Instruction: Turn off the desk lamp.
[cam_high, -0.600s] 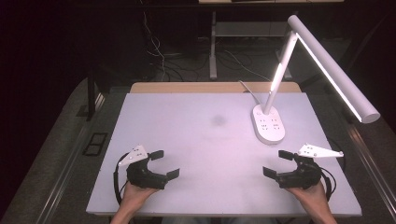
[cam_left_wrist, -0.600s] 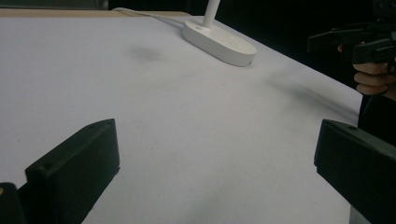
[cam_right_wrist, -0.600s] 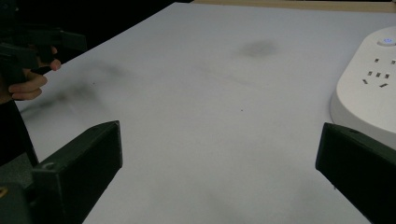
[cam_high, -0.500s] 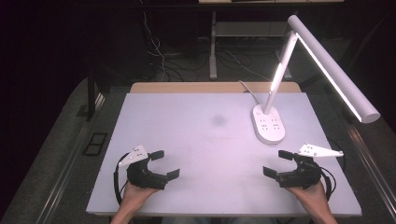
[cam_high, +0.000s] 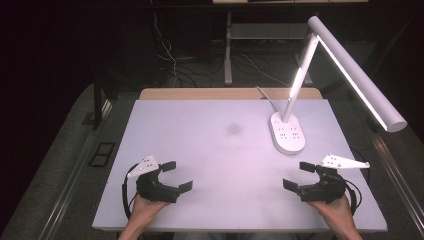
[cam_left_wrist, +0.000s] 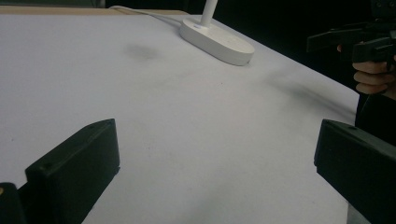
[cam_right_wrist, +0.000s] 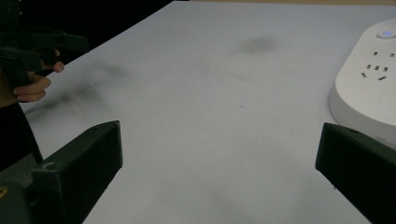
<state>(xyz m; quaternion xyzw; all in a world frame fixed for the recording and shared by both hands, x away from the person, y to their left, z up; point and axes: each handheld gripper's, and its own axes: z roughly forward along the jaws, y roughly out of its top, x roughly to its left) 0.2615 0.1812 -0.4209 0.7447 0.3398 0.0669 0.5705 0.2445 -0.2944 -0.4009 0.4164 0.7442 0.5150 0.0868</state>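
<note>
Near the front edge of the white surface (cam_high: 200, 125), the left gripper (cam_high: 172, 176) and the right gripper (cam_high: 301, 176) rest in the person's hands, one towards each front corner, well apart from one another. Both have their fingers spread wide and released, grasping nothing; the left gripper view and the right gripper view each show bare white surface between the two black fingers (cam_left_wrist: 74, 163) (cam_right_wrist: 79, 161). The thing nearest to them is the desk lamp, whose oval white base (cam_high: 287, 132) stands towards the back right corner with its lit arm (cam_high: 357, 75) leaning out over the right edge, and a cable (cam_high: 263, 93) trails from it off the back edge. The base lies just ahead of the right gripper, close by its outer finger in the right gripper view, where sockets and a small blue light show on its top (cam_right_wrist: 373, 70). A faint grey smudge (cam_high: 233, 129) marks the middle of the surface. The main risk from here seems to be on the right: a careless forward sweep could knock the base or snag the cable, and since the long arm overhangs the edge, a shove might tip the lamp. An off-centre pinch on the smooth, rounded base could also slip.
</note>
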